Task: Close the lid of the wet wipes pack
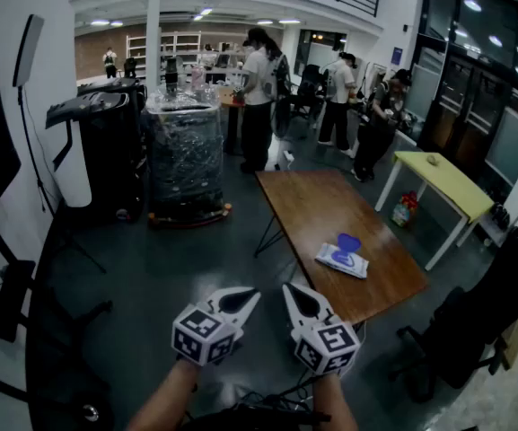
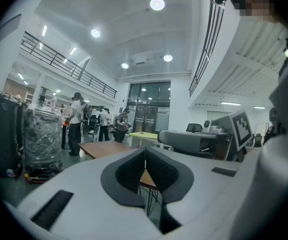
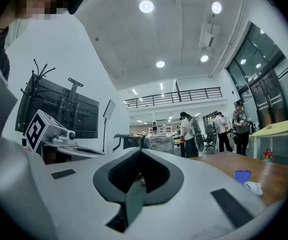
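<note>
The wet wipes pack (image 1: 342,260) lies flat on the brown wooden table (image 1: 330,209), toward its near right part, with its blue lid (image 1: 348,241) standing up open. Both grippers hover low in the head view, short of the table's near end and well apart from the pack. My left gripper (image 1: 243,301) is shut with nothing in it, its jaws meeting at the tip (image 2: 144,151). My right gripper (image 1: 294,296) is likewise shut and empty (image 3: 141,151). The right gripper view shows the pack (image 3: 254,187) and its raised lid (image 3: 242,175) far off at the right.
A yellow table (image 1: 447,182) stands beyond the brown one at the right, and a black office chair (image 1: 483,321) sits at the near right. A plastic-wrapped cart (image 1: 185,155) and black equipment (image 1: 106,137) stand at the left. Several people (image 1: 259,88) stand at the back.
</note>
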Demonstrator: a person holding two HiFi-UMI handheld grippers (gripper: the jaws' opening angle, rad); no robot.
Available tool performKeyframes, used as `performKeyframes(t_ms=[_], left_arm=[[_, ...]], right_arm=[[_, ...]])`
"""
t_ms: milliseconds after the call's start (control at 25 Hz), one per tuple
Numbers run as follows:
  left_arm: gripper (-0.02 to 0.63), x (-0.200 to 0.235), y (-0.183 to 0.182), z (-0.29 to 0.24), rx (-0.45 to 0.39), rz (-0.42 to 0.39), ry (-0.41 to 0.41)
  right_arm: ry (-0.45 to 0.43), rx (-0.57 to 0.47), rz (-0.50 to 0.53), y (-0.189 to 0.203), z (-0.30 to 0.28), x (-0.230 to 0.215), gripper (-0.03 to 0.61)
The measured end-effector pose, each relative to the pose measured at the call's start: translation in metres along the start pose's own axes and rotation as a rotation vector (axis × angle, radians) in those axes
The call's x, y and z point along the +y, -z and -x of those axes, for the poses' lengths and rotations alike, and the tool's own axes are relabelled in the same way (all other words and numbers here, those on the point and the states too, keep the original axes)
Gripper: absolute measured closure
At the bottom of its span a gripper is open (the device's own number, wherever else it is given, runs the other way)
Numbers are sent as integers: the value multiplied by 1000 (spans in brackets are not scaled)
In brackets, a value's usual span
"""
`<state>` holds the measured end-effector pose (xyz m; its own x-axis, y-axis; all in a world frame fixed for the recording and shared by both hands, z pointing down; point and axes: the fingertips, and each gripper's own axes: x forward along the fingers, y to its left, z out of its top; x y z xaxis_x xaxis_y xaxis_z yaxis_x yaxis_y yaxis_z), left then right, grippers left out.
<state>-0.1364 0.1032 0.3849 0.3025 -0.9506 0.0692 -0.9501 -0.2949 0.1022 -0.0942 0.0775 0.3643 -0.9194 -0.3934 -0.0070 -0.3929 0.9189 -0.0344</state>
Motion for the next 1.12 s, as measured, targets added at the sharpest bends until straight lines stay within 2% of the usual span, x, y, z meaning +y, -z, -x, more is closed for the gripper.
performKeyframes(t_ms=[640, 920, 1120], left_arm=[[612, -9, 6, -10, 34, -3, 53], [612, -10, 12, -42, 52, 1, 72], [612, -6, 16, -86, 75, 2, 70]], right_arm=[[55, 3, -46, 3, 15, -6, 574], [87, 6, -71, 11, 21, -38, 574], [99, 2, -106, 16, 16, -82, 574]])
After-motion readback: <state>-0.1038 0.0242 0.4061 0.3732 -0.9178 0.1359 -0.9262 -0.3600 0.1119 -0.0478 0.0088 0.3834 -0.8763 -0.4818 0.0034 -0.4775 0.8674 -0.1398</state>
